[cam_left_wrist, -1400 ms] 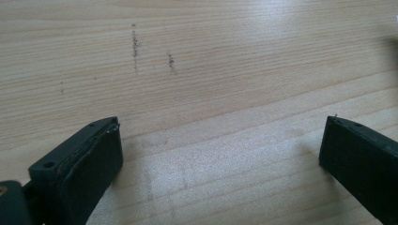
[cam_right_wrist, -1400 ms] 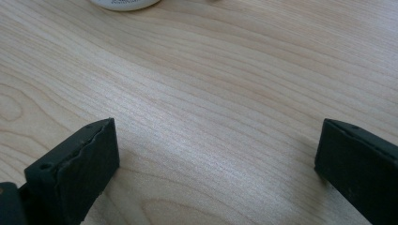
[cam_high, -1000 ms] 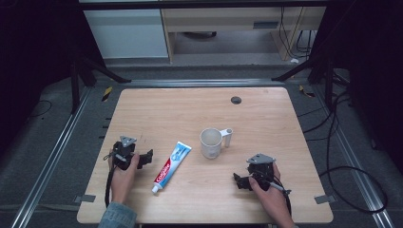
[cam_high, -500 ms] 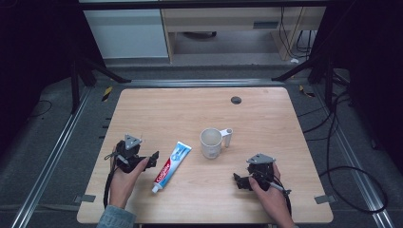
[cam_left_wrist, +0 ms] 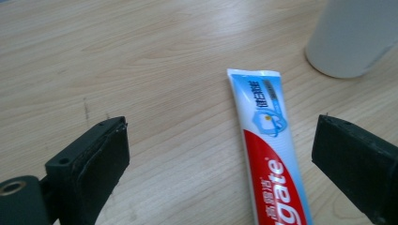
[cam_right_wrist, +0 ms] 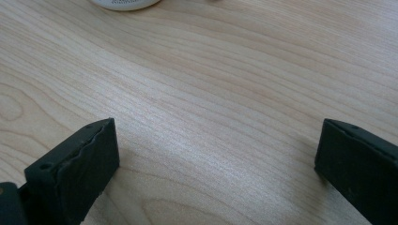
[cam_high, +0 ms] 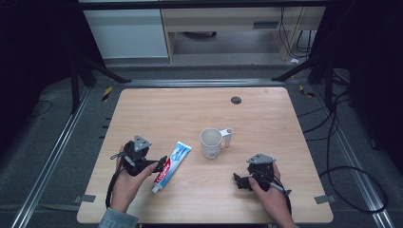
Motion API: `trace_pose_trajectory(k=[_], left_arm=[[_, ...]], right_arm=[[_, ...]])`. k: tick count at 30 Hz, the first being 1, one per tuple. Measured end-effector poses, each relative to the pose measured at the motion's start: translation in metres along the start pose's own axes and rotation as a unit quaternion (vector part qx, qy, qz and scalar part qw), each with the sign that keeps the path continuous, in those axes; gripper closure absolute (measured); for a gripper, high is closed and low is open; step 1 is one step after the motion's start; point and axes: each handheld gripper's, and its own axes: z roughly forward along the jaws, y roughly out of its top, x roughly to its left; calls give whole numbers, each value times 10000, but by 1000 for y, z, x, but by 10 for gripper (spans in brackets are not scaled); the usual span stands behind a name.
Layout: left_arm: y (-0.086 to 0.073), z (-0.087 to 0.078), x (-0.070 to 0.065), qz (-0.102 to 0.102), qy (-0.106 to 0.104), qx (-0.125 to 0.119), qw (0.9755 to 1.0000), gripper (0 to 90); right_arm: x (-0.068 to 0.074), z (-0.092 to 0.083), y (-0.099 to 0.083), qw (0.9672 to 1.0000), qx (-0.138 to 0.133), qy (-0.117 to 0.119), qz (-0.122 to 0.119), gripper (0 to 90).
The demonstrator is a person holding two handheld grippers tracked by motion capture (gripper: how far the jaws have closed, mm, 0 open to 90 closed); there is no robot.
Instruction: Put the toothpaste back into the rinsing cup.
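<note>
A blue, white and red toothpaste tube (cam_high: pixel 170 165) lies flat on the wooden table (cam_high: pixel 190 114), its cap end toward the front edge. My left gripper (cam_high: pixel 159 165) is open right beside it; in the left gripper view the tube (cam_left_wrist: pixel 270 150) lies between the two spread jaws, nearer the right one. A white mug (cam_high: pixel 211 142) with its handle to the right stands just right of the tube, and its side (cam_left_wrist: pixel 356 35) shows at the top right. My right gripper (cam_high: pixel 240 182) rests open near the front right, with bare wood between its jaws and the mug's base (cam_right_wrist: pixel 126 3) far ahead.
A small dark round hole or plug (cam_high: pixel 236 99) sits near the table's far edge. Metal rails run along both sides of the table, and cables trail on the floor to the right.
My left gripper has moved right, toward the toothpaste tube, and now sits against its red end. The right gripper has stayed put.
</note>
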Motion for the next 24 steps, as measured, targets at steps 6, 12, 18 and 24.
trace_pose_trajectory(k=[6,12,18,24], left_arm=[[2,11,-16,178,-177,384,9989,45],[11,18,-20,303,-284,878,9953,52],[21,20,-19,426,-299,1067,9929,46],[32,25,-17,530,-424,1193,9905,51]], right_arm=[[0,-1,0,10000,19,37,45,3],[1,-1,0,10000,21,33,40,3],[0,0,0,10000,-11,1,-42,4],[0,0,0,10000,-7,0,-33,3]])
